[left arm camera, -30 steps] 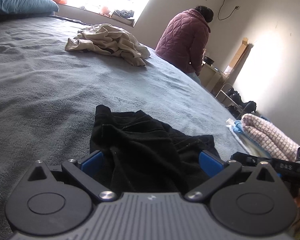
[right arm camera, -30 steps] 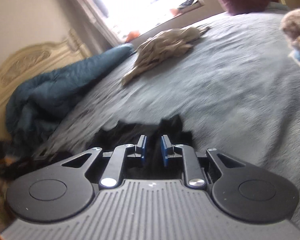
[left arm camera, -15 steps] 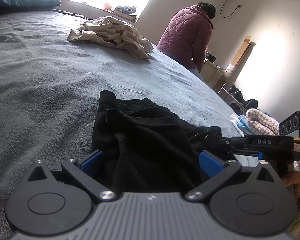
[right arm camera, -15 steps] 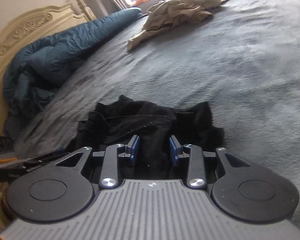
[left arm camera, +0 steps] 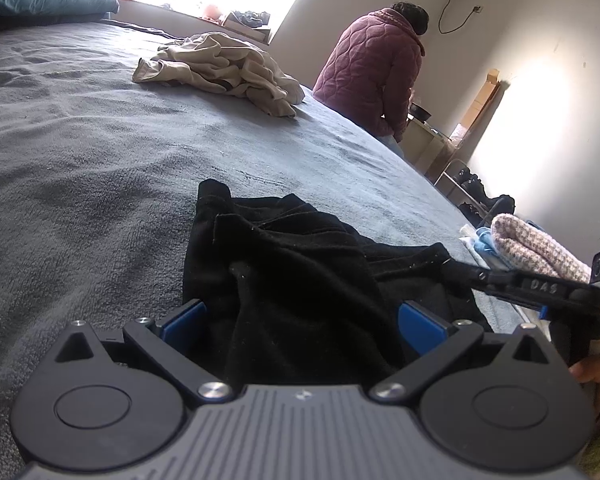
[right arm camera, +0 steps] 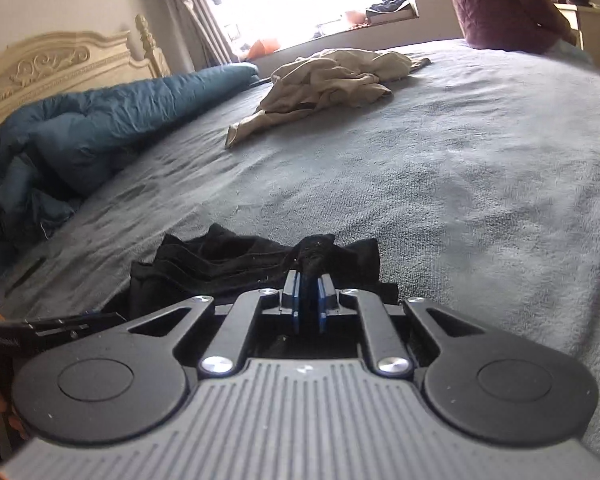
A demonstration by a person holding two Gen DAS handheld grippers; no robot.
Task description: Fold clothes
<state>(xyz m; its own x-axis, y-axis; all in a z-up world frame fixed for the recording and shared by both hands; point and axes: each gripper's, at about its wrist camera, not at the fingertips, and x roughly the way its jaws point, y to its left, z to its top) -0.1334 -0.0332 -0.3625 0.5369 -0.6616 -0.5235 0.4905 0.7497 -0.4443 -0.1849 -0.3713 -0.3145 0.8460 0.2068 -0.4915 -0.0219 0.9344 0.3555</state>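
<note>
Pinching a bunched fold of the black garment (right arm camera: 260,258), our right gripper (right arm camera: 308,300) hides what its pads hold. Our left gripper (left arm camera: 300,320) stands wide open around the garment's near end, which runs away toward the beige clothes (left arm camera: 220,68); only this view shows the knitted pile (left arm camera: 536,248).

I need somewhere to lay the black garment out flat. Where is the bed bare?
Free: the grey blanket between the black garment and the crumpled beige clothes. Crowded: the teal duvet by the headboard and the folded knitwear at the bed's edge.
</note>
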